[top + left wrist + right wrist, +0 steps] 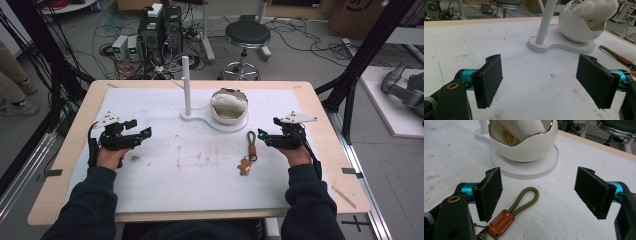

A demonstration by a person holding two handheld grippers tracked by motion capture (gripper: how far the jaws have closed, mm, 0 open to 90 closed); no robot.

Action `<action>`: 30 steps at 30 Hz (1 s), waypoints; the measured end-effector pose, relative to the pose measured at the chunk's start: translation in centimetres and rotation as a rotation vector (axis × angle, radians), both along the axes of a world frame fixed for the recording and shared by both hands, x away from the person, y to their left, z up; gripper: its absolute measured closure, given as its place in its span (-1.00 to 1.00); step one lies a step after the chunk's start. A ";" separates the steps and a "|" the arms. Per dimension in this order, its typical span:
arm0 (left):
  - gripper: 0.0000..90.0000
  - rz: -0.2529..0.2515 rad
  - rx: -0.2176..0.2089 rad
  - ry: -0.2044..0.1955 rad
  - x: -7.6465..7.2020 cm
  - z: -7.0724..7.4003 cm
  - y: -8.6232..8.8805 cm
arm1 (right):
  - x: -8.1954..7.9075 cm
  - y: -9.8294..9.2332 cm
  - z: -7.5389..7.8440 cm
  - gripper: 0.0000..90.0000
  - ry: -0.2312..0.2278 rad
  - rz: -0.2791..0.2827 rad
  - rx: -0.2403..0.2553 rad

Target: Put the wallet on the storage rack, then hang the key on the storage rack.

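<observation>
A keychain (250,146) lies flat on the white mat, right of centre: an olive cord loop (526,198), a brown leather tab (501,221) and a small brown charm (244,166). My right gripper (269,128) hovers just right of it, open, and the loop lies on the mat below and between its jaws (539,195), untouched. My left gripper (139,128) stands open over bare mat at the left (539,80). Behind the keychain, a white stand carries an upright post (186,85) and an egg-shaped bowl (229,106). The bowl (524,147) holds gold rings (507,136) and a white cloth (529,126).
The stand's flat base (560,46) sits at the mat's far centre. Brownish stains (200,157) mark the mat's middle. A wooden table rim (330,145) frames the mat. Beyond the table stand a black stool (246,35), electronics boxes (160,30) and loose cables.
</observation>
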State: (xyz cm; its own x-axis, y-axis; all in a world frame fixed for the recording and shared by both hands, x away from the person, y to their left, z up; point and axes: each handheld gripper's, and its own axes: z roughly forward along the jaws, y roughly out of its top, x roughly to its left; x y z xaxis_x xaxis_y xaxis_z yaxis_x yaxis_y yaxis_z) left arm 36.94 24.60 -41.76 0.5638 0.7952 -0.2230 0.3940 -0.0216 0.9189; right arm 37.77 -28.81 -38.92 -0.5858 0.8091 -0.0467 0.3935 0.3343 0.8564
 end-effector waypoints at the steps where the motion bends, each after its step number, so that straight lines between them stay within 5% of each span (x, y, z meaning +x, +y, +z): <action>1: -0.53 0.001 0.001 0.001 0.0 0.0 -0.1 | -0.1 0.0 0.0 -0.50 -0.001 -0.001 0.004; 16: -0.53 -0.002 -0.012 0.001 0.2 -0.1 0.0 | -0.7 -0.5 -1.0 -0.43 0.041 -0.030 0.034; 22: -0.52 -0.002 0.002 0.000 0.2 -0.2 -0.1 | -0.8 -0.1 -1.5 -0.14 0.071 -0.021 0.017; 30: -0.49 0.004 0.063 -0.038 0.4 -0.5 -0.3 | -0.9 0.0 -3.1 0.34 0.179 -0.009 -0.027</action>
State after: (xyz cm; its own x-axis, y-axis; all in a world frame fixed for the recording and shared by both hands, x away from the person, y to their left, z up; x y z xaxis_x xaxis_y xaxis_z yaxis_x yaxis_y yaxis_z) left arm 37.34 24.30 -42.23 0.5677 0.8093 -0.1508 0.3592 -0.0787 0.9299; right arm 36.83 -28.80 -41.98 -0.5793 0.8143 0.0361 0.5420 0.3517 0.7633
